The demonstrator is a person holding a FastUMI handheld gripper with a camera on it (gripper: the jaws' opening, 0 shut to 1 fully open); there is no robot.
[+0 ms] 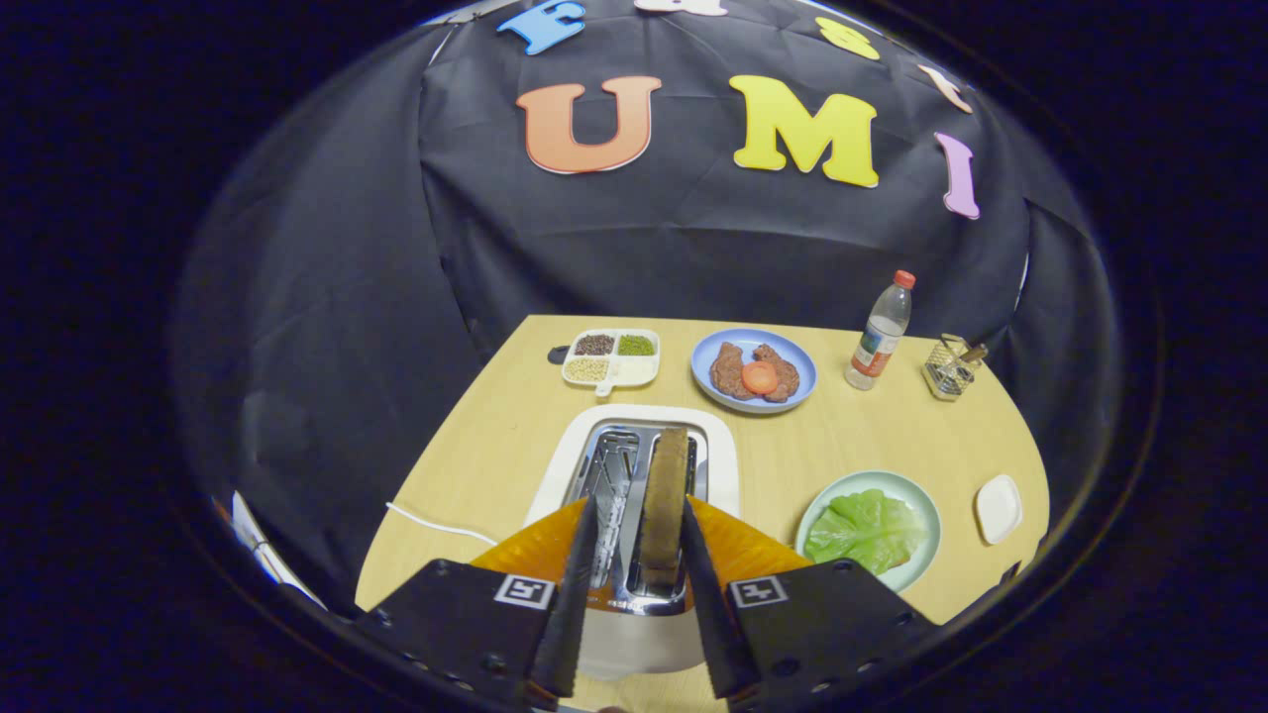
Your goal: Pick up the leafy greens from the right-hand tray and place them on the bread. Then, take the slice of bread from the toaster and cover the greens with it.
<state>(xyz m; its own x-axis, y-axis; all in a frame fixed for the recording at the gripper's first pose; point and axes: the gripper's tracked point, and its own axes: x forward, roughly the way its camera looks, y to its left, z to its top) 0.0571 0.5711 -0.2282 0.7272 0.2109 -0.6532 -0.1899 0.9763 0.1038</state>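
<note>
Nearest the lens, the claw (639,515) hung over the white toaster (639,465) with its two black fingers parted, one on each side of the slice of bread (664,510) that stood on edge in the right-hand slot. The fingers flanked the slice, but I could not tell whether both pressed on it. Its long axis ran straight away from the claw, in line with the fingers, so a plain closing and a lift looked like the coming move.

Left of the toaster a white cord (436,525) trailed across the bench (495,436). Beyond the toaster sat a divided tray (611,358) of beans and grains, then a blue plate (753,369) holding brown slices with a tomato round on top. Right of the fingers, the leafy greens (860,530) lay in a pale green dish (872,525), apparently not yet moved. Farther right stood a bottle (879,344) whose label was too small to read, a wire holder (951,366) and a small white dish (998,508).
</note>
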